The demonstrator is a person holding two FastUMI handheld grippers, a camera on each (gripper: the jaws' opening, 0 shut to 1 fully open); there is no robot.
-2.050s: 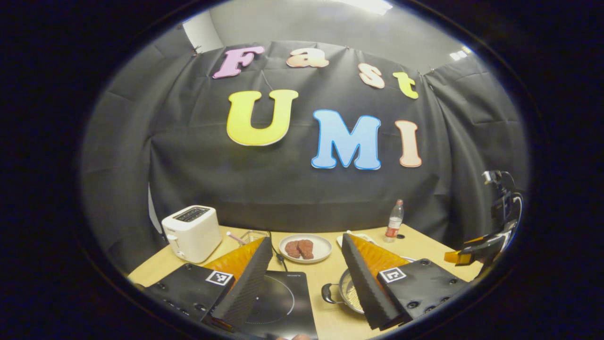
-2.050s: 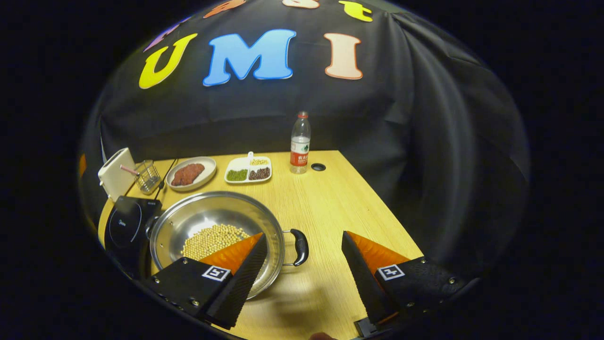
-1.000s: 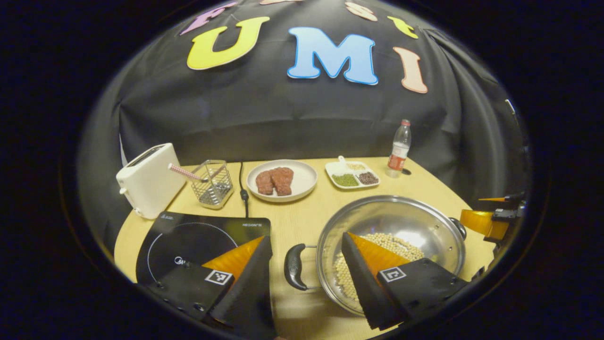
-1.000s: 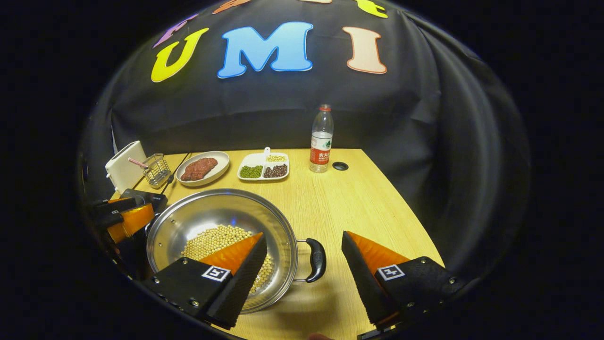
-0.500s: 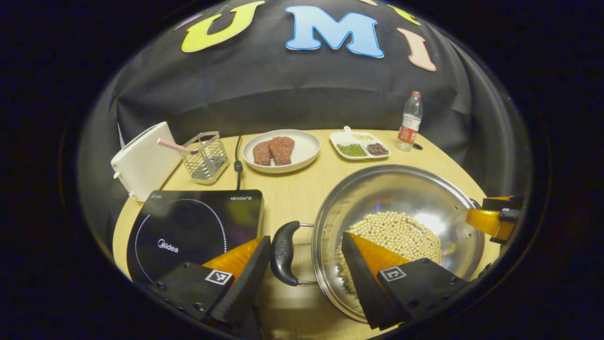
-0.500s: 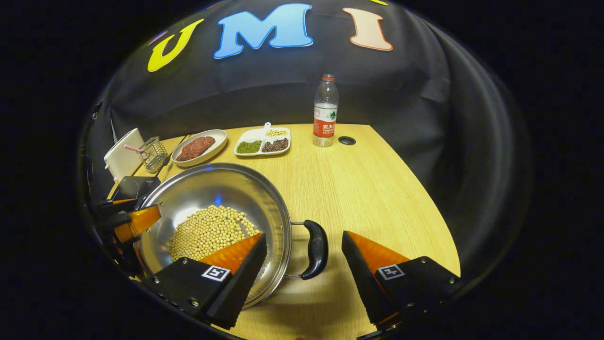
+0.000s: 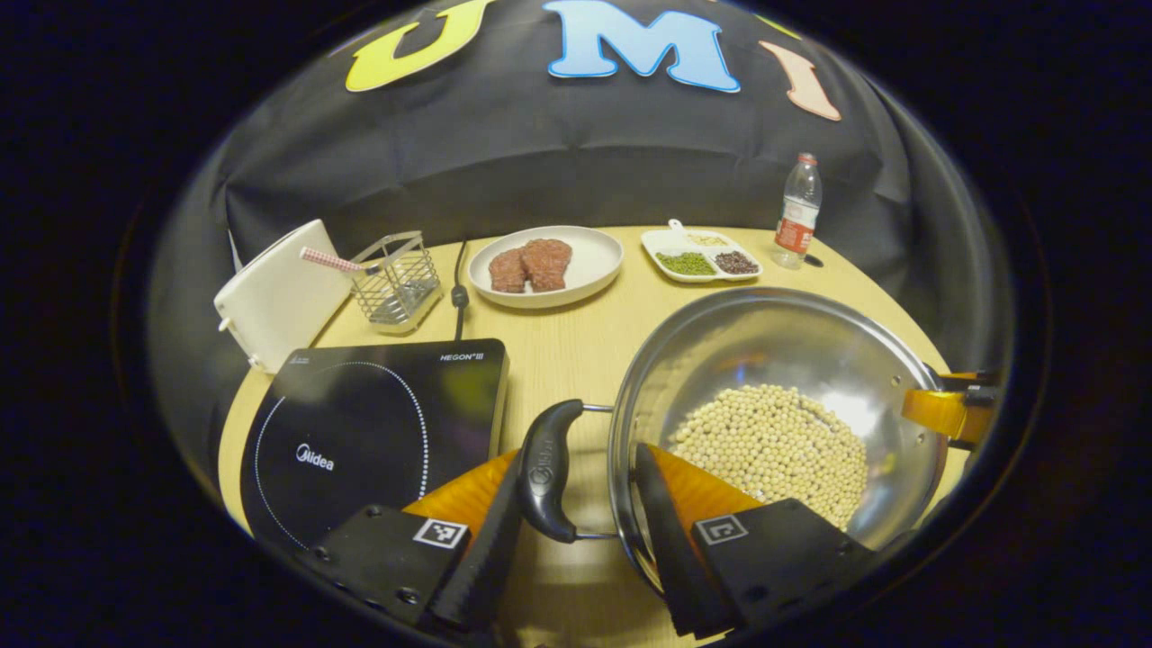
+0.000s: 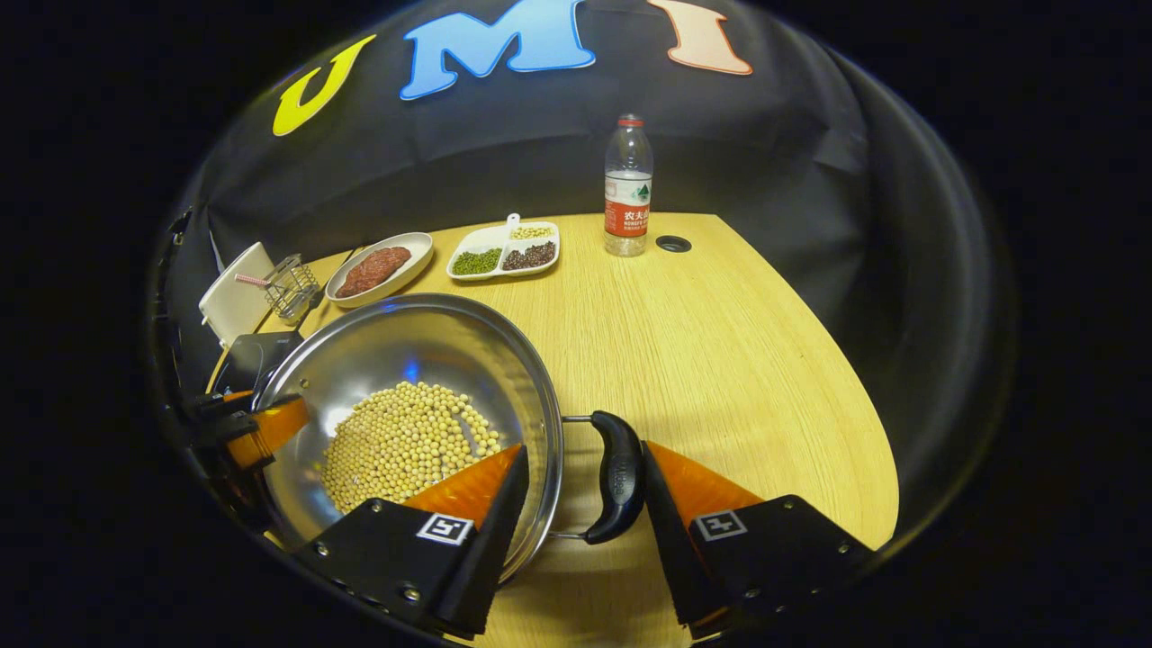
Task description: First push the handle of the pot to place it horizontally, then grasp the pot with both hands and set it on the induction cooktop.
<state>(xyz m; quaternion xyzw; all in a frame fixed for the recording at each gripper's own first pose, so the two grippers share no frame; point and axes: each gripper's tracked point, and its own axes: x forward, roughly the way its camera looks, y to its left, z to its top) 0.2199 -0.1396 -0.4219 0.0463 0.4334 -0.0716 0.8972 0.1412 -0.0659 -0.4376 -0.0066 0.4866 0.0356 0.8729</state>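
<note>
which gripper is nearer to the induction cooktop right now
Left. The left gripper straddles the pot handle beside the induction cooktop; the right gripper is at the opposite handle.

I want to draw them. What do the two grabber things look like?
Each of the two, the left gripper and the right gripper, has two wedge-shaped fingers that taper to a point. Each finger sits on a black block with round screws and a small square black-and-white marker.

Right claw (image 8: 576, 504): jaws part-closed astride the pot (image 8: 405, 378) rim and its black side handle (image 8: 616, 477), which touches the outer finger. Pot holds soybeans (image 8: 405, 441) and sits on the wooden worktop (image 8: 720, 360). Left claw (image 8: 256, 427) at far rim.
</note>
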